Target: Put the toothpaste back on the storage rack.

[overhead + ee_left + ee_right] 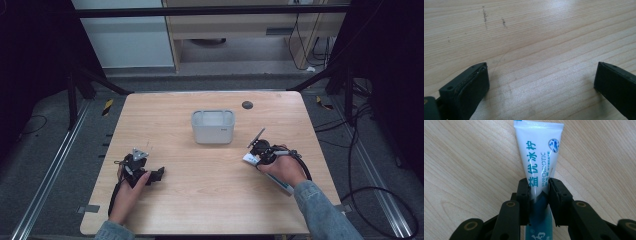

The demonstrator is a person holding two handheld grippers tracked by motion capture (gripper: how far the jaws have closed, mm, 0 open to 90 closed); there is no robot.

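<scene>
Right gripper (pixel 538 188) was clamped on a white toothpaste tube (pixel 538 157), its pads pressing both sides of the tube near mid-length. No earlier state is reported. Left gripper (pixel 541 82) stood released, its jaws wide apart over bare wood with nothing between them.

Surface: a light wooden tabletop (pixel 210 170) with rounded corners, showing a few dark scuff marks in the left gripper view. A small dark round cap (pixel 247 105) sat near the far edge. A grey rectangular bin (pixel 213 126) stood at the middle of the far half. Surroundings: grey floor, metal rails along both sides, black cables at the right, pale cabinets beyond the far edge.

Tube position: lying flat on the tabletop near the right edge, roughly midway between near and far edges. Its long axis ran diagonally; the flat crimped end pointed toward the bin side, the other end toward the near right corner, passing under the person's right hand (pixel 282 170).
</scene>
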